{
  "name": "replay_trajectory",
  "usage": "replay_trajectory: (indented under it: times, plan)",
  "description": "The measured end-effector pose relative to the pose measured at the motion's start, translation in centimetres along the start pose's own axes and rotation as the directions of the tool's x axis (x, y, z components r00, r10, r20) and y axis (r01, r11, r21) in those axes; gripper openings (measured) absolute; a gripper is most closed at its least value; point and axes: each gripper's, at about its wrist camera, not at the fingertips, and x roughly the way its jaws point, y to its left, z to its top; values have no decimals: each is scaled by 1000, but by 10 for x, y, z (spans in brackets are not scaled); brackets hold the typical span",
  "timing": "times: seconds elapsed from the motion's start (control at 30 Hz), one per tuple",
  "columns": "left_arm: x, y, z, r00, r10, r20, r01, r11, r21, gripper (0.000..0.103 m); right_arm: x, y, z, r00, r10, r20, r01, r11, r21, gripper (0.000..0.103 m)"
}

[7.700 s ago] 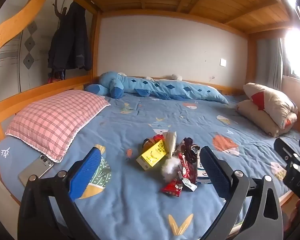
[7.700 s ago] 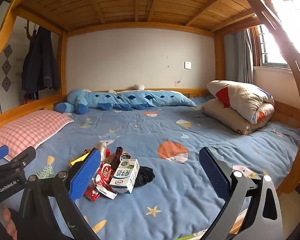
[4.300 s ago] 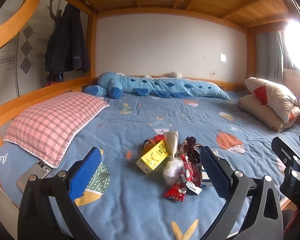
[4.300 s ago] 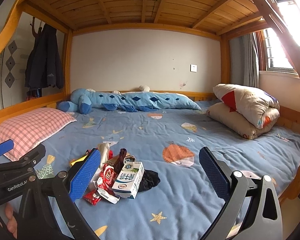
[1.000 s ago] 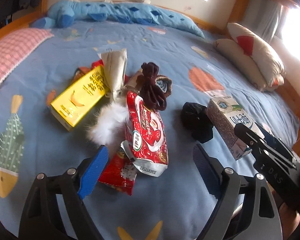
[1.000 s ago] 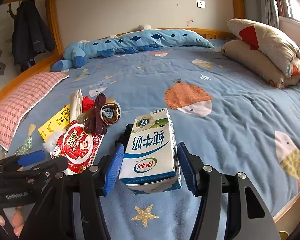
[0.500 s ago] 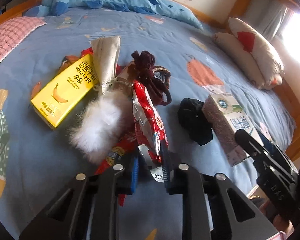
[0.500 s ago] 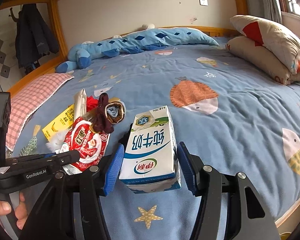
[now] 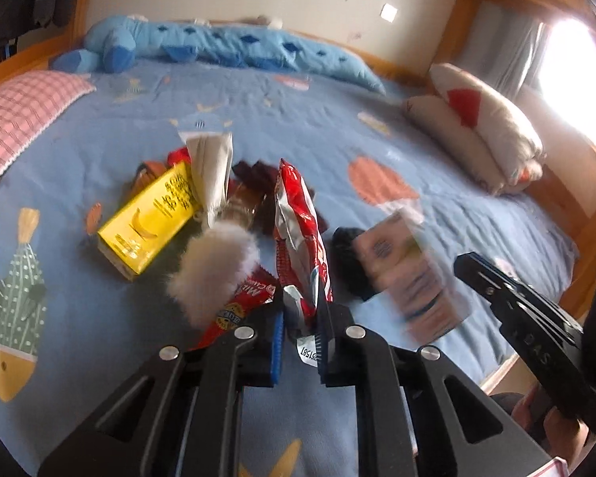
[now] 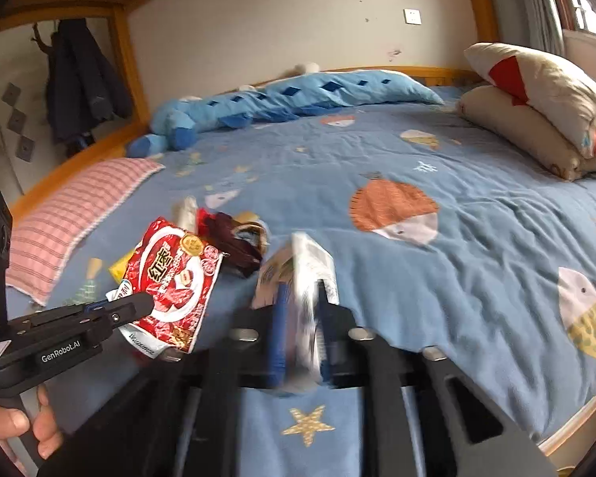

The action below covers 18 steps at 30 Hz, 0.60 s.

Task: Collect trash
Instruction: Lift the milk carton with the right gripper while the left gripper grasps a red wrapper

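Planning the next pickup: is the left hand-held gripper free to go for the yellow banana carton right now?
Probably not yet. The left hand-held gripper is shut on the red snack bag, so it has no free grip. The yellow banana carton lies uncovered on the blue bedspread, so the way looks open once the bag is dropped.

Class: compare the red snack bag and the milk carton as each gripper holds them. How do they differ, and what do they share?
The red snack bag is a soft, crinkled pouch; the milk carton is a rigid box. The left gripper pinches the bag's bottom edge; the right gripper clamps the carton's sides. The bag is red, the carton mainly white. Both are gripped above the bed.
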Motion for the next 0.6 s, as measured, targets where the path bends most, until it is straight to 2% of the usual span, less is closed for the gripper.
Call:
replay_trajectory:
  times: [0.1, 0.23, 0.37, 0.4, 0.43, 0.47, 0.53, 0.6]
  plan:
    - [-11, 0, -1, 1000, -6, 23, 6, 1000, 8, 13, 7, 6, -3, 998, -58, -26, 56, 997, -50, 13]
    - [-18, 5, -8, 999, -35, 24, 35, 999, -16, 13, 6, 0, -11, 998, -35, -47, 34, 999, -22, 13]
    - [-23, 8, -12, 999, -23, 36, 23, 1000, -3, 13, -3, 2, -11, 999, 6, -48, -7, 1000, -9, 14]
    - [-25, 10, -12, 999, -22, 41, 22, 1000, -5, 13, -4, 3, -11, 999, 10, -51, -11, 1000, -14, 17]
    - [-26, 11, -11, 999, -20, 47, 20, 1000, -10, 13, -4, 6, -11, 997, 30, -66, -32, 999, -23, 33]
    - [-28, 14, -11, 998, -15, 54, 16, 1000, -15, 13, -3, 10, -13, 996, 46, -77, -48, 998, -34, 53]
    - [-32, 19, -11, 998, -12, 64, 14, 1000, -24, 13, 2, 21, -18, 992, 71, -105, -77, 995, -61, 66]
    - [-33, 25, -11, 998, -15, 63, 17, 999, -39, 13, 12, 30, -24, 984, 105, -144, -117, 990, -75, 66]
